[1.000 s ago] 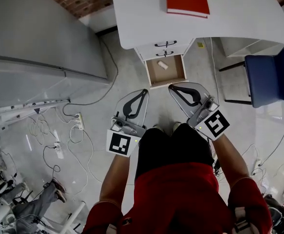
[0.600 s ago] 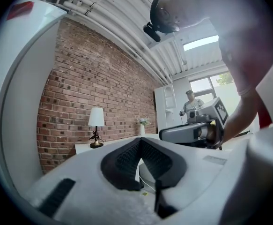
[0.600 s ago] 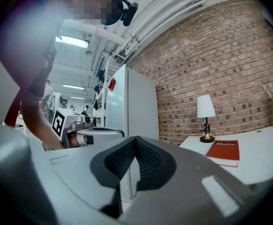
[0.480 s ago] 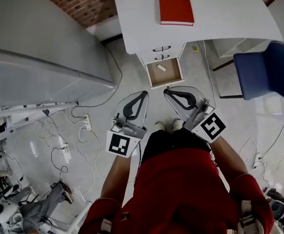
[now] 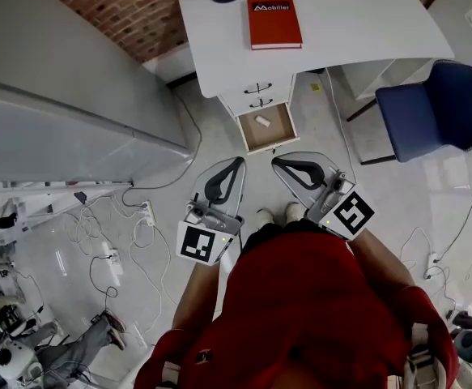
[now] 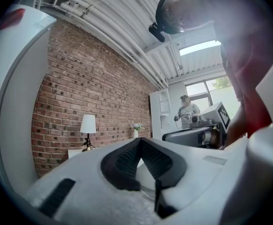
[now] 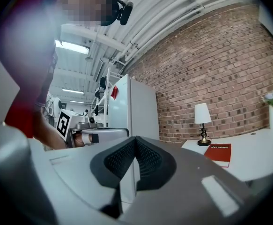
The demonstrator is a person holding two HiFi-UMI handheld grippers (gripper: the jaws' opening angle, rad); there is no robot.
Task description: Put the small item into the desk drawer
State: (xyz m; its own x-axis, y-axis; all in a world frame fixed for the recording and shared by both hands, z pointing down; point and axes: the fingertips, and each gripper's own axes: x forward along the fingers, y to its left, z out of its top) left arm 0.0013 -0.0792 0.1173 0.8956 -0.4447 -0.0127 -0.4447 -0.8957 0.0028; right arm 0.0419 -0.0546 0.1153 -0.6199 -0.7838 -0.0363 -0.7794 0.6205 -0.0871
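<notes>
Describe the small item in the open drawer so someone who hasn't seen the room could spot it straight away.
Find the white desk by the brick wall, the one with a red book on top. Under its front edge, one drawer stands pulled out. The item is the small pale oblong lying on that drawer's brown floor, the only thing in it.

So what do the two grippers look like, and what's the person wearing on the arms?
The left gripper and the right gripper match: pale grey wedge-shaped shells with black ribbed pads that form a pointed loop. Each has a white cube at the back with a black square marker. The person wears a red short-sleeved shirt.
</notes>
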